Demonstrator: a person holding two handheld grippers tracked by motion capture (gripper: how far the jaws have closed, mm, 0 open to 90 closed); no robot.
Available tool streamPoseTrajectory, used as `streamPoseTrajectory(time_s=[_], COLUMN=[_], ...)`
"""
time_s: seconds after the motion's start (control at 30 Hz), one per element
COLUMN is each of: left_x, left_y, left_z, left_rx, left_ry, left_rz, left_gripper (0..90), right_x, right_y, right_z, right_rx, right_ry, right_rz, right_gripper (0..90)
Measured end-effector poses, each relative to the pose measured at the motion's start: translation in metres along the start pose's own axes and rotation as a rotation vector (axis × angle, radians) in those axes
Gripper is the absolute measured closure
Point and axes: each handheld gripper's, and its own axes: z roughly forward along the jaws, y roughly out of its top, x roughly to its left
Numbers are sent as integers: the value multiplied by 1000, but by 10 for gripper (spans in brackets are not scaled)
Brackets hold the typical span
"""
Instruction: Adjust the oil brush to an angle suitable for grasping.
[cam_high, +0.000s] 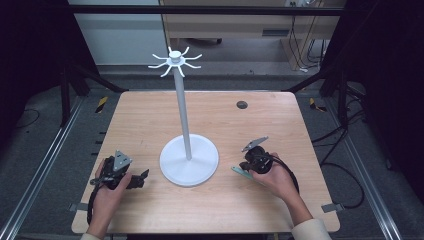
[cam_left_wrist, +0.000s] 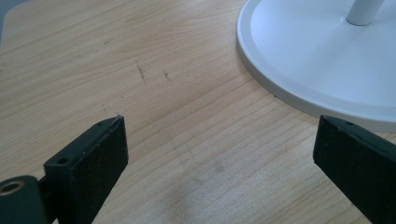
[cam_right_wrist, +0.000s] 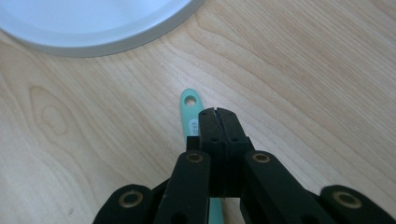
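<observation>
I hold a gripper in each hand over the wooden surface (cam_high: 150, 120). My right gripper (cam_right_wrist: 216, 112) has its jaws pressed fully together, tip against tip. Under and just to the left of them in the right gripper view lies a teal handle (cam_right_wrist: 190, 112), flat on the wood, with a hanging hole near its rounded end. The handle runs beneath the jaws and out at the bottom of that view; whether the jaws pinch it or merely rest above it I cannot tell. From the high view, my right gripper (cam_high: 256, 159) sits right of the white stand's round base (cam_high: 189, 162), and the teal handle (cam_high: 242, 173) pokes out toward that base from under my right hand (cam_high: 277, 180), close to it but not touching.

My left gripper (cam_left_wrist: 219, 140) has its jaws standing wide apart with only bare wood between them. In the left gripper view the rim of the round base (cam_left_wrist: 299, 70) lies ahead of the right-hand jaw, with the foot of the pole (cam_left_wrist: 364, 11) at the top edge. In the high view my left gripper (cam_high: 131, 179) rests low by the surface, left of the base and well apart from the teal handle.

The stand's thin pole (cam_high: 182, 110) rises upright from the base to a crown of curved hooks (cam_high: 175, 61). A small dark round plug (cam_high: 242, 104) sits in the surface toward the far right.
</observation>
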Motion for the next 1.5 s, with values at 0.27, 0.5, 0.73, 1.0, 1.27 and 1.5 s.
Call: streamPoseTrajectory(time_s=[0.27,0.5,0.73,1.0,1.27,1.5], left_x=[-2,-1,0,-1,-1,-1], left_y=[0,0,-1,0,-1,-1], left_z=[0,-1,-1,0,0,1], left_rx=[1,4,2,2,4,7], left_ry=[-1,4,5,3,0,-2], left_rz=[2,4,1,1,0,2], left_gripper=[28,29,28,28,29,29], right_x=[9,9,5,2,-4,-8], right_y=[1,-2,-5,-8,-9,-12], right_z=[-28,-39,-44,-45,-40,-38], right_rx=[63,116,160,200,239,274], right_ry=[-21,-29,-35,-36,-35,-29], right_rz=[-98,-116,-139,-141,-132,-139], right_gripper=[886,867,847,826,786,728])
